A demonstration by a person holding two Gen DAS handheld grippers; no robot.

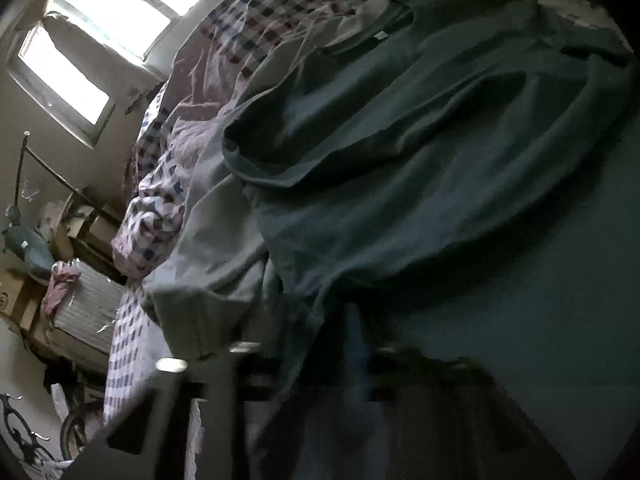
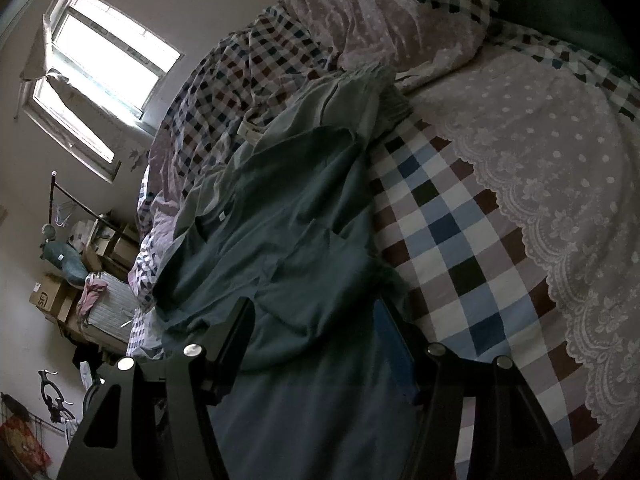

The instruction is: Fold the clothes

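Lying rumpled on checked bed cover (image 2: 460, 232), below window (image 2: 108, 76): dark green shirt (image 2: 288, 216). Soft, light, limp; best pinched at hem. Left claw (image 1: 356, 344) shut on shirt cloth; right claw (image 2: 320, 344) standing wide, empty.

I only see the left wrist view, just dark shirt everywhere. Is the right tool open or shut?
Observer: Open. The right tool has its fingers wide apart, with the shirt showing between them.
Child: What's beside the shirt over there?
Observer: Bare checked sheet, right along the shirt's edge.
Child: Anything past that?
Observer: A dotted blanket with a lace edge lies over the sheet.
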